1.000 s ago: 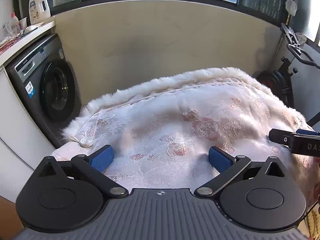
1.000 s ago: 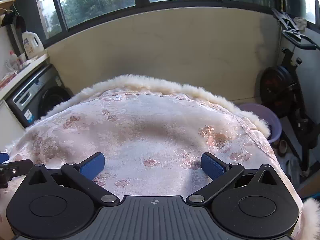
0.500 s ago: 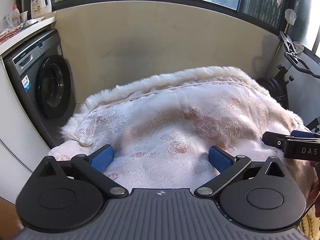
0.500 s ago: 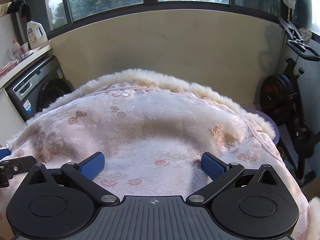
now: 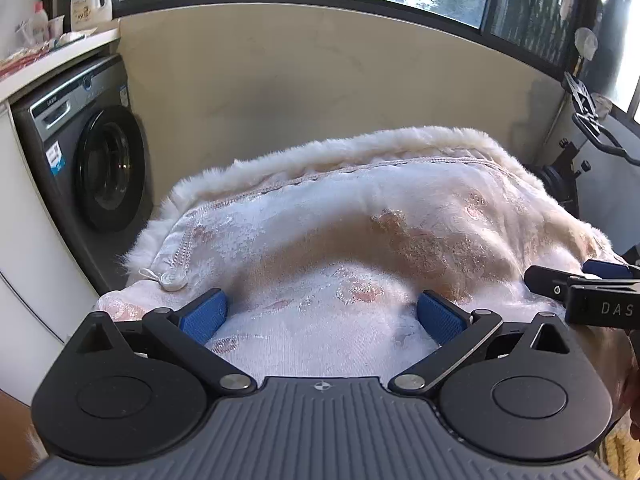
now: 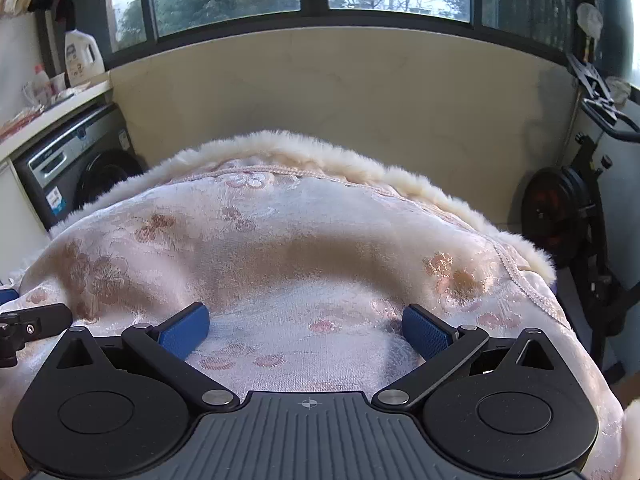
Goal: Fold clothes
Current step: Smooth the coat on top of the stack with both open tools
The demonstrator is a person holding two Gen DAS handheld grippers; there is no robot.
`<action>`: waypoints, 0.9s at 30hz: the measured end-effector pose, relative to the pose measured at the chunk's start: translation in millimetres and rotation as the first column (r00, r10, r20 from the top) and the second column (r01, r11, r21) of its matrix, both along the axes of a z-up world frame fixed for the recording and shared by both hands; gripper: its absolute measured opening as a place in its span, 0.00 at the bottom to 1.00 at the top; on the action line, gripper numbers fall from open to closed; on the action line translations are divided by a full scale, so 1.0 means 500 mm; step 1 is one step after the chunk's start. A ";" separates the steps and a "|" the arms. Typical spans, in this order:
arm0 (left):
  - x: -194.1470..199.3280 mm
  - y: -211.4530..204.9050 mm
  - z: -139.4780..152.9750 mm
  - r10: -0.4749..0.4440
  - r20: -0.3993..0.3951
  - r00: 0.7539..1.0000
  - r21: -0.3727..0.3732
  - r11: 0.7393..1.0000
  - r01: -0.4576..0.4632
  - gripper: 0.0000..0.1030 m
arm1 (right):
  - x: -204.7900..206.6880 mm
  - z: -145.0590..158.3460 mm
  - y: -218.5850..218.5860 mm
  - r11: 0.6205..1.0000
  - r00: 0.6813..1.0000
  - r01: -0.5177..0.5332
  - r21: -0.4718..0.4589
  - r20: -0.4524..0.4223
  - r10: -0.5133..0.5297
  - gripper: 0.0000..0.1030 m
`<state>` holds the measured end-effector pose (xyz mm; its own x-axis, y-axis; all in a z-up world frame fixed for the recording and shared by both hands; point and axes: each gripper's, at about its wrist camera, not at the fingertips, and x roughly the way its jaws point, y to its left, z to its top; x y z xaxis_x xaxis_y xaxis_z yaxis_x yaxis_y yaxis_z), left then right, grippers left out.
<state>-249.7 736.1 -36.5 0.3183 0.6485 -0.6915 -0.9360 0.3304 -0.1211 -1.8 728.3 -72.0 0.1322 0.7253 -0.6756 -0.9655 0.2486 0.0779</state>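
Centrally, a pale pink brocade garment (image 5: 360, 240) with a cream fur trim (image 6: 320, 156) lay spread in a mound before both cameras, its floral fabric filling the space between each pair of blue pads. Both the left gripper (image 5: 322, 312) and the right gripper (image 6: 306, 326) stood with jaws spread wide over the cloth, clasping nothing. Behind the garment stood a washing machine (image 5: 88, 160) at left and an exercise bike (image 6: 572, 216) at right.

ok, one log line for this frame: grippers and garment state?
left gripper: open, over garment | right gripper: open, over garment | pink floral garment: spread, fur trim at far edge | fold: not begun
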 end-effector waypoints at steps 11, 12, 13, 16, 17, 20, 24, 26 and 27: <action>-0.004 -0.010 -0.009 0.010 0.019 1.000 0.021 1.000 -0.010 1.00 | -0.021 -0.012 -0.012 1.000 0.999 -0.007 0.022 0.048 0.006 0.99; -0.006 -0.011 -0.009 0.011 0.019 1.000 0.022 1.000 -0.011 1.00 | -0.022 -0.013 -0.014 1.000 0.999 -0.007 0.024 0.048 0.006 0.99; -0.007 -0.013 -0.009 0.012 0.019 1.000 0.023 1.000 -0.013 1.00 | -0.024 -0.013 -0.016 1.000 0.999 -0.007 0.027 0.048 0.006 0.99; -0.009 -0.016 -0.009 0.014 0.019 1.000 0.026 1.000 -0.015 1.00 | -0.029 -0.014 -0.020 0.999 0.999 -0.005 0.033 0.048 0.004 0.99; -0.009 -0.016 -0.009 0.015 0.019 1.000 0.026 1.000 -0.015 1.00 | -0.031 -0.015 -0.021 0.999 0.999 -0.006 0.034 0.048 0.004 0.99; -0.010 -0.014 -0.011 0.014 0.018 1.000 0.025 1.000 -0.015 1.00 | -0.032 -0.015 -0.020 0.999 0.999 -0.007 0.033 0.048 0.005 0.99; -0.010 -0.014 -0.010 0.015 0.015 1.000 0.025 1.000 -0.015 1.00 | -0.034 -0.016 -0.022 0.999 0.999 -0.007 0.038 0.048 0.005 0.99; -0.008 -0.014 -0.009 0.014 0.011 1.000 0.024 1.000 -0.014 1.00 | -0.035 -0.017 -0.024 0.999 0.999 -0.007 0.041 0.047 0.005 0.99; -0.008 -0.014 -0.009 0.014 0.010 1.000 0.023 1.000 -0.014 1.00 | -0.036 -0.017 -0.025 0.999 0.999 -0.007 0.041 0.047 0.005 0.99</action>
